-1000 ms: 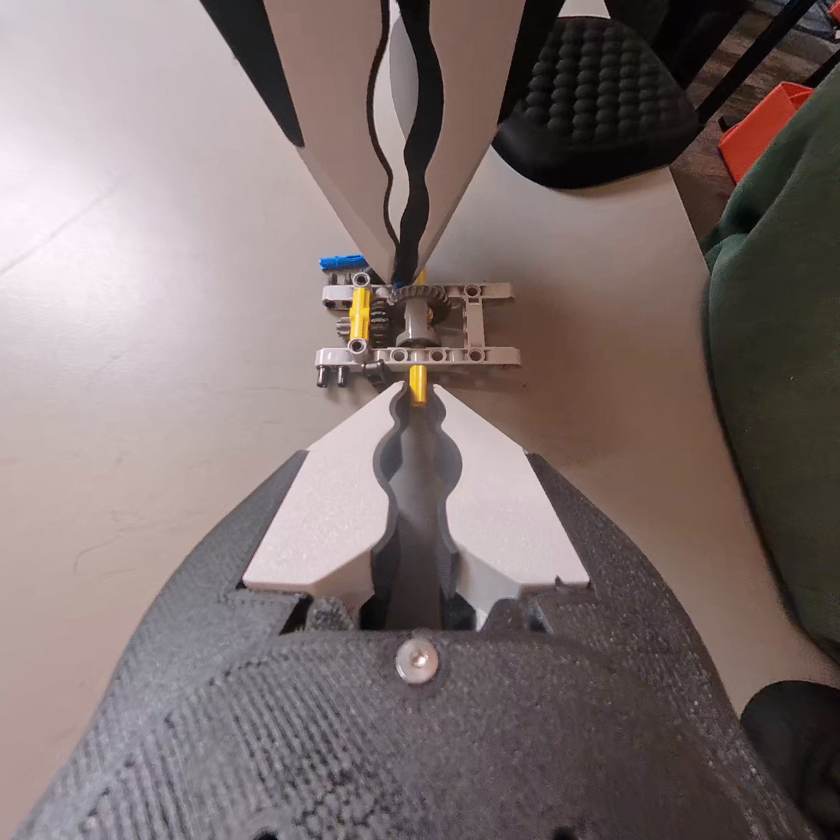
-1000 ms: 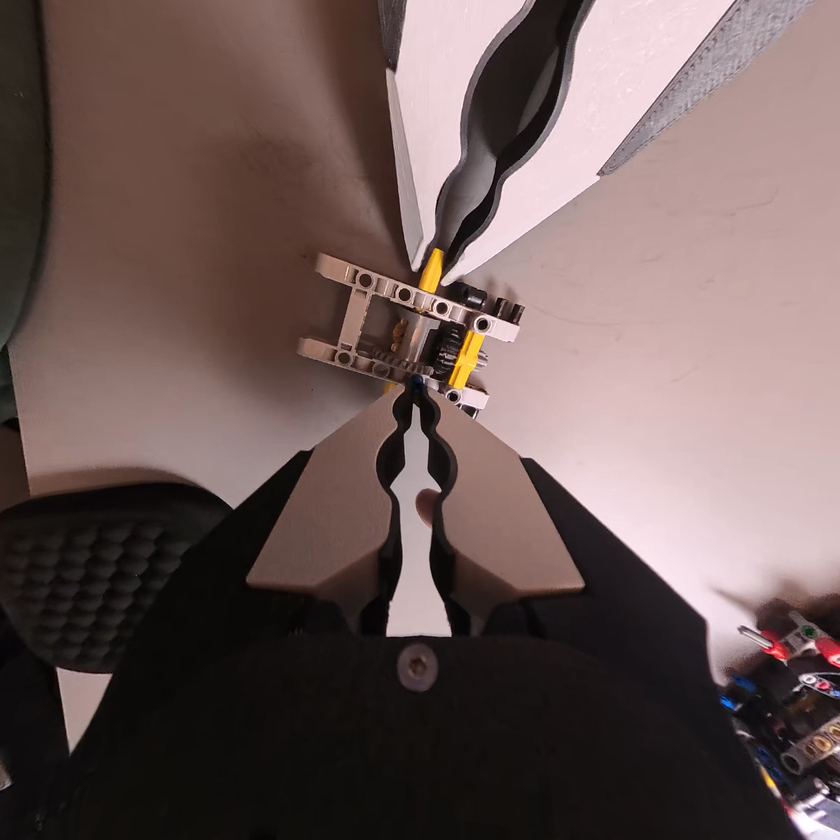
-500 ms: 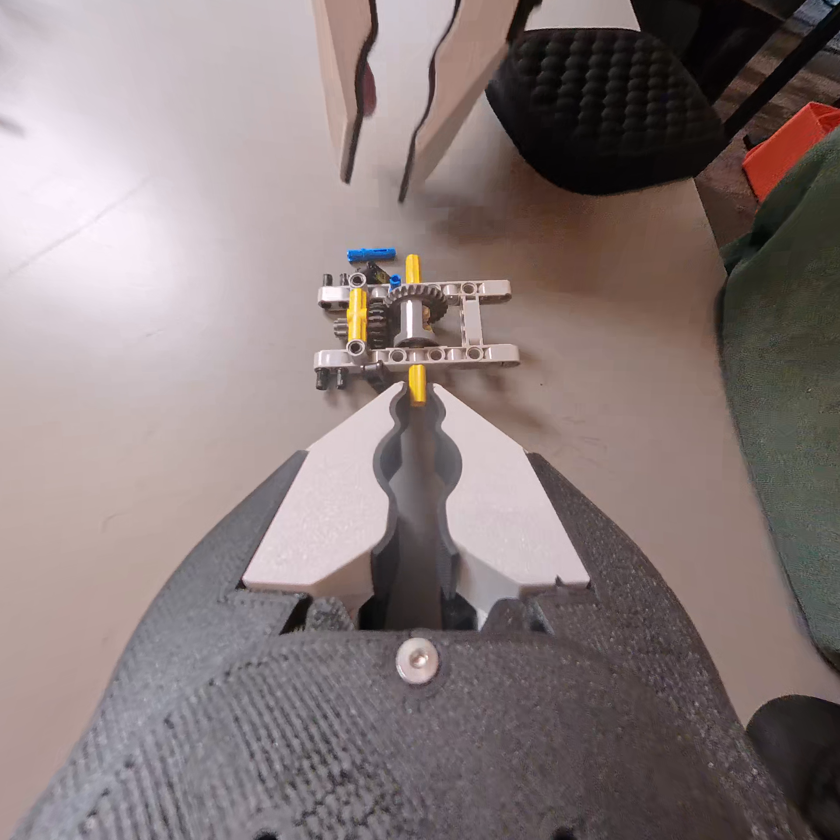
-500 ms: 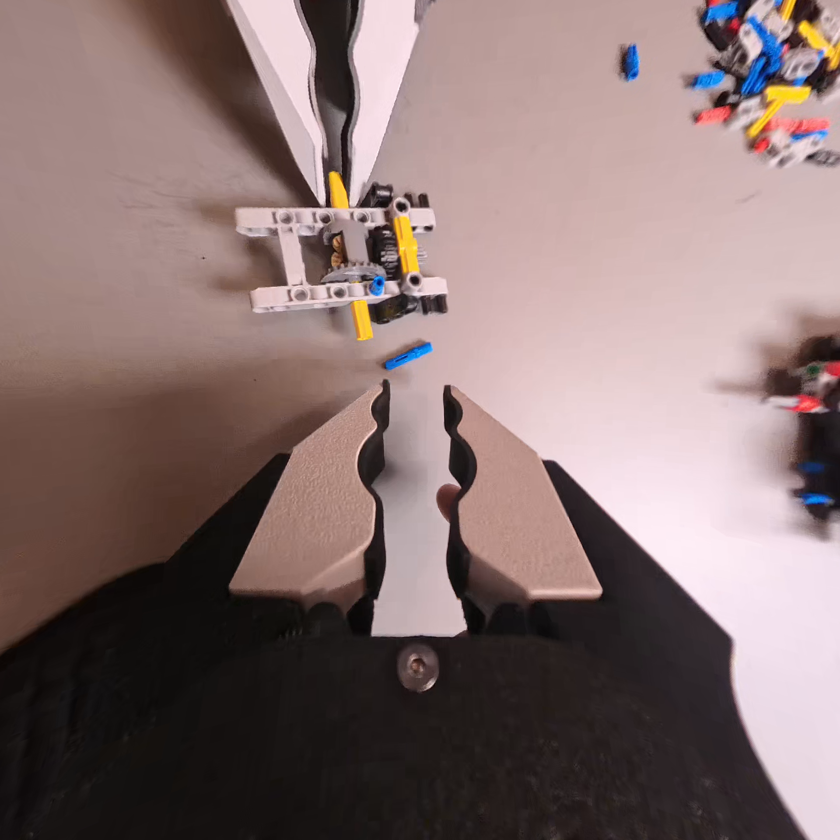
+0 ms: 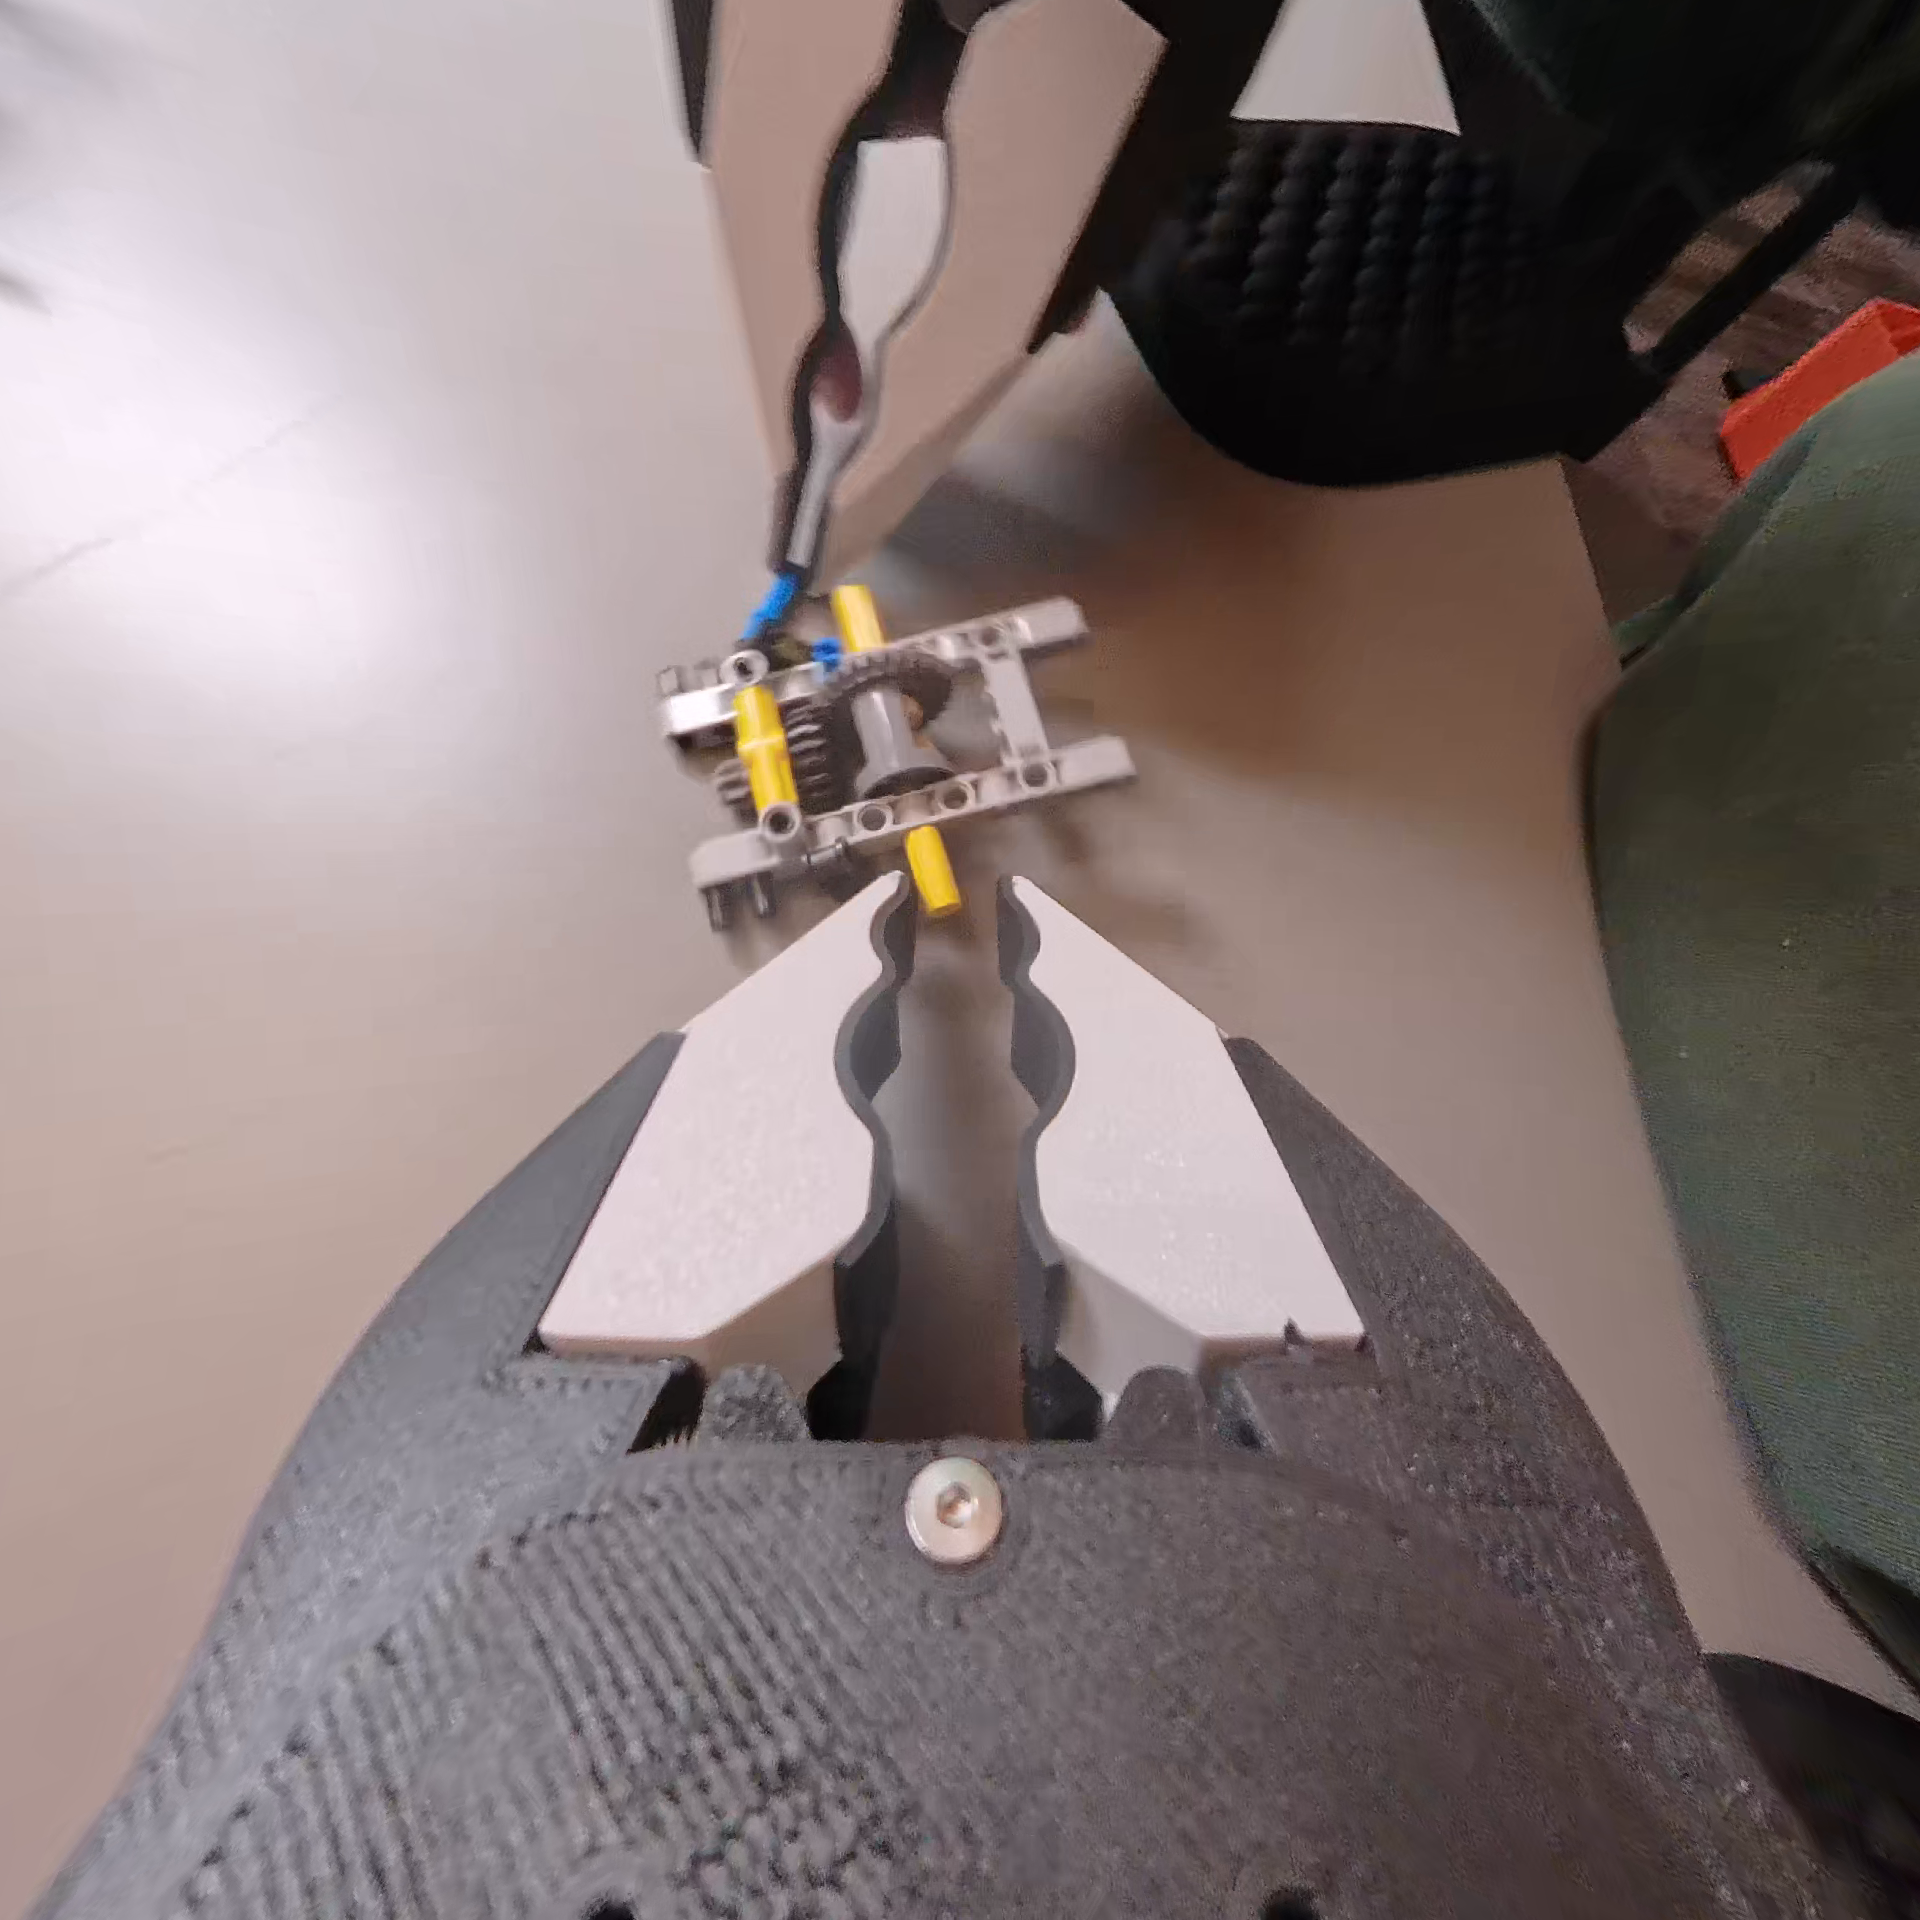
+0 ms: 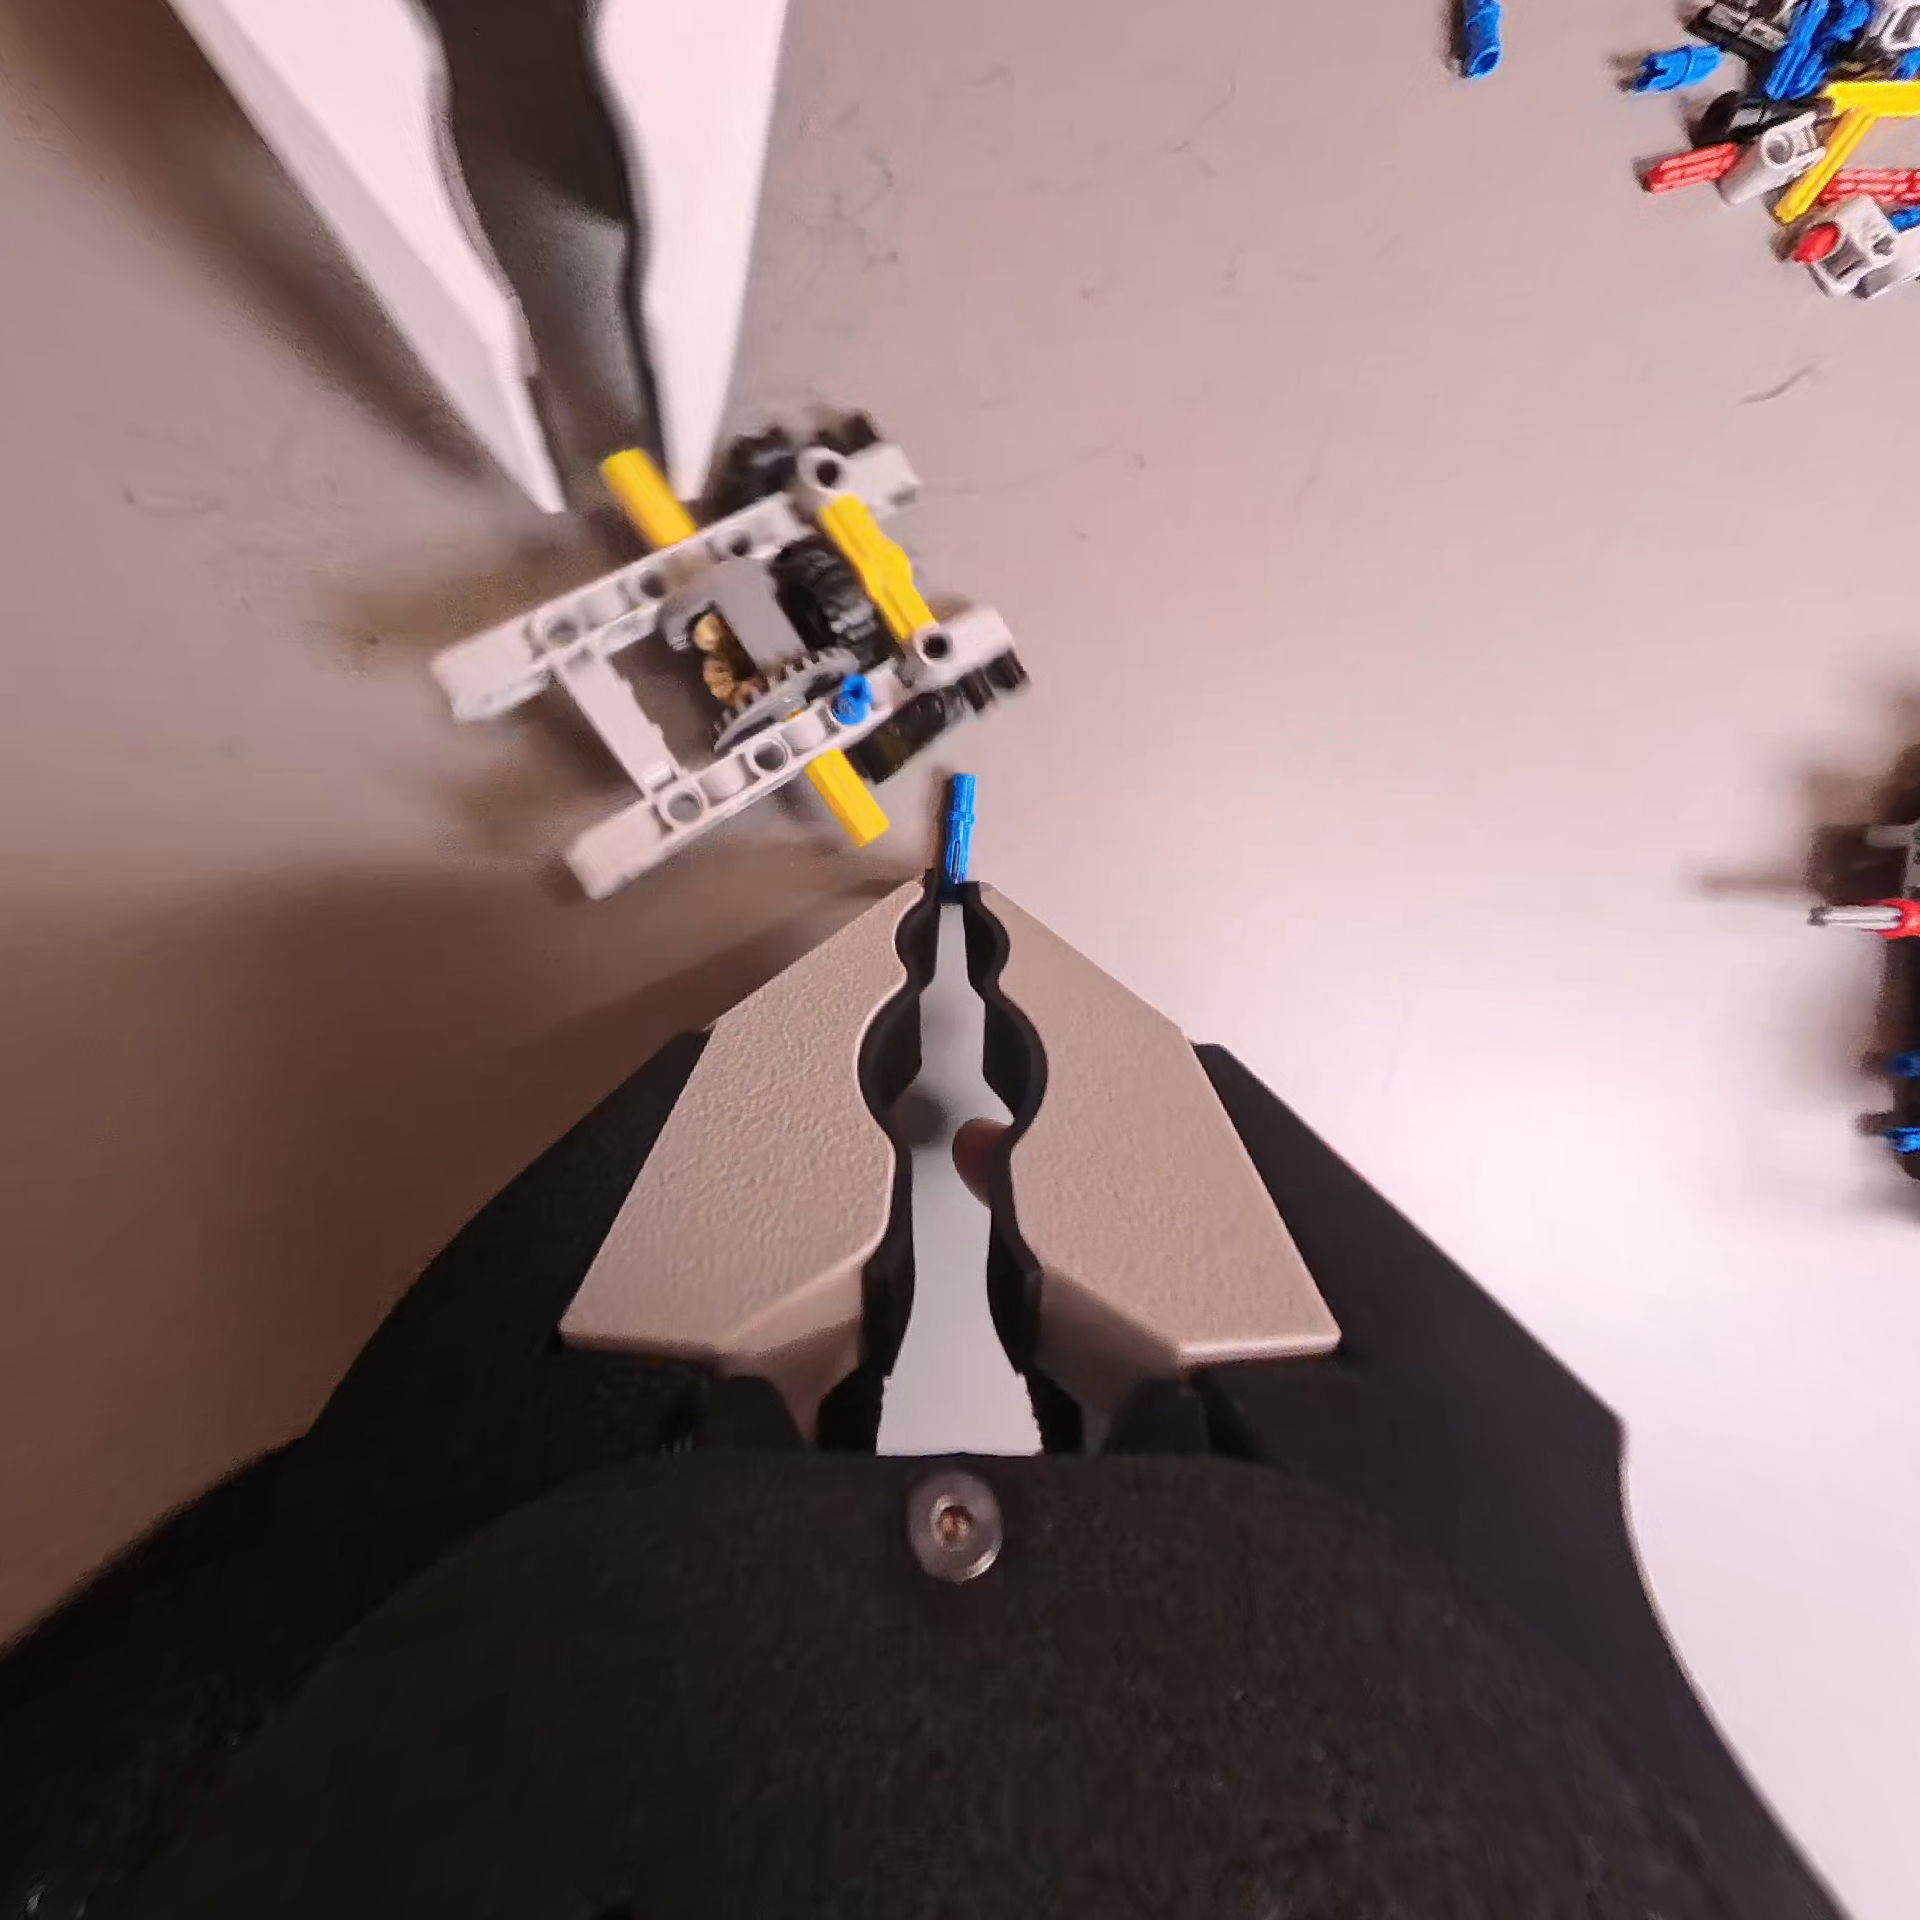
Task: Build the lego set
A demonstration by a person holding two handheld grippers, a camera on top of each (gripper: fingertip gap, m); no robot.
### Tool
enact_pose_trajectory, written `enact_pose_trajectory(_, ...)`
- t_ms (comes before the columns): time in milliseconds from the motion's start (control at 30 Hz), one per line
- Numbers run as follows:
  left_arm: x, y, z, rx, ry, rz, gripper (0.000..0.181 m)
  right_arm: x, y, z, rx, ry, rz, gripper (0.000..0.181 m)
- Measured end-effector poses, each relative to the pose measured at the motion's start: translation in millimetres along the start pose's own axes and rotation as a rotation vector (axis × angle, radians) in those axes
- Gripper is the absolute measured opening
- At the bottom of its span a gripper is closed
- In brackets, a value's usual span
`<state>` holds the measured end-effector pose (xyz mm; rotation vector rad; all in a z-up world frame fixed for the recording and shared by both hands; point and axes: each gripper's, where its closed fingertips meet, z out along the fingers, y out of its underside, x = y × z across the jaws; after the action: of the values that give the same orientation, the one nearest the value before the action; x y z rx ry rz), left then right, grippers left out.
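A grey lego frame (image 5: 997,774) with black gears and yellow axles lies on the beige table; it also shows in the right wrist view (image 6: 623,717). My left gripper (image 5: 948,883) is open, its tips on either side of the end of the near yellow axle (image 5: 932,875). My right gripper (image 6: 951,888) is shut on a small blue pin (image 6: 958,826) and holds it just beside the frame's near corner. In the left wrist view the right gripper (image 5: 795,566) comes in from above with the blue pin (image 5: 771,605) at the frame's far side.
A pile of loose lego parts (image 6: 1808,135) lies at the far right of the table. A second dark assembly (image 6: 1881,935) sits at the right edge. A black chair seat (image 5: 1382,281), an orange object (image 5: 1839,379) and a green sleeve (image 5: 1766,935) are beyond the table's right edge.
My right gripper came back down, closed on the loose blue pin and lifted it. My left gripper opened off the yellow axle. The frame turned a little on the table.
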<state>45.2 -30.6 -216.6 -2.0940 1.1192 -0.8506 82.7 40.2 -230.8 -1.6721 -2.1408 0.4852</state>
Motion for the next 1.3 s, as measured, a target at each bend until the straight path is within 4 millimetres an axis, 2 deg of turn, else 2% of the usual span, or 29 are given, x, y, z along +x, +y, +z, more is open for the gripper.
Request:
enact_pose_trajectory(133,41.4,-1.0,0.1,0.011,0.195,0.071,0.014,8.3,-6.2,-14.3,0.103,0.034,0.048,0.003)
enact_pose_trajectory(200,49.9,-6.0,-9.6,0.057,0.245,0.113,0.013,10.0,-12.2,-26.9,0.196,0.069,0.071,0.003)
enact_pose_trajectory(267,34.9,-12.5,-17.8,0.1,0.186,0.099,0.013,2.6,-18.7,-40.0,0.302,0.066,0.091,0.003)
enact_pose_trajectory(367,-5.1,-14.1,-22.2,0.115,0.022,0.047,0.019,-21.8,-30.1,-56.0,0.467,-0.003,0.105,0.003)
enact_pose_trajectory(433,-22.4,-10.6,-18.1,0.097,-0.05,0.064,0.037,-36.8,-37.5,-60.9,0.552,-0.045,0.12,0.003)
enact_pose_trajectory(500,-25.1,-6.8,-9.1,0.061,-0.058,0.095,0.053,-47.7,-42.9,-59.9,0.601,-0.069,0.13,0.003)
enact_pose_trajectory(600,-14.9,0.8,4.8,-0.005,-0.019,0.131,0.061,-57.3,-45.4,-51.1,0.614,-0.088,0.128,0.003)
enact_pose_trajectory(767,9.8,7.3,9.2,-0.06,0.017,0.142,0.046,-58.4,-44.3,-46.3,0.59,-0.081,0.118,0.003)
enact_pose_trajectory(900,44.9,11.7,7.4,-0.056,0.141,0.2,0.032,-59.8,-42.4,-45.7,0.578,-0.077,0.114,0.002)
enact_pose_trajectory(933,48.6,9.0,5.1,-0.037,0.156,0.212,0.027,-60.6,-43.1,-46.3,0.582,-0.08,0.114,0.003)
enact_pose_trajectory(1000,41.8,-5.4,-0.5,0.035,0.115,0.197,0.02,-62.6,-46.3,-48.4,0.601,-0.088,0.116,0.003)
enact_pose_trajectory(1067,35.7,-29.8,-11.0,0.167,0.091,0.14,0.021,-66.1,-52.0,-51.1,0.629,-0.096,0.107,0.003)
enact_pose_trajectory(1133,37.8,-52.9,-24.1,0.308,0.121,0.08,0.018,-68.2,-61.2,-56.2,0.68,-0.087,0.092,0.003)
enact_pose_trajectory(1300,45.0,-74.3,-38.4,0.448,0.14,0.066,0.005,-68.6,-85.1,-72.1,0.826,-0.04,0.088,0.003)
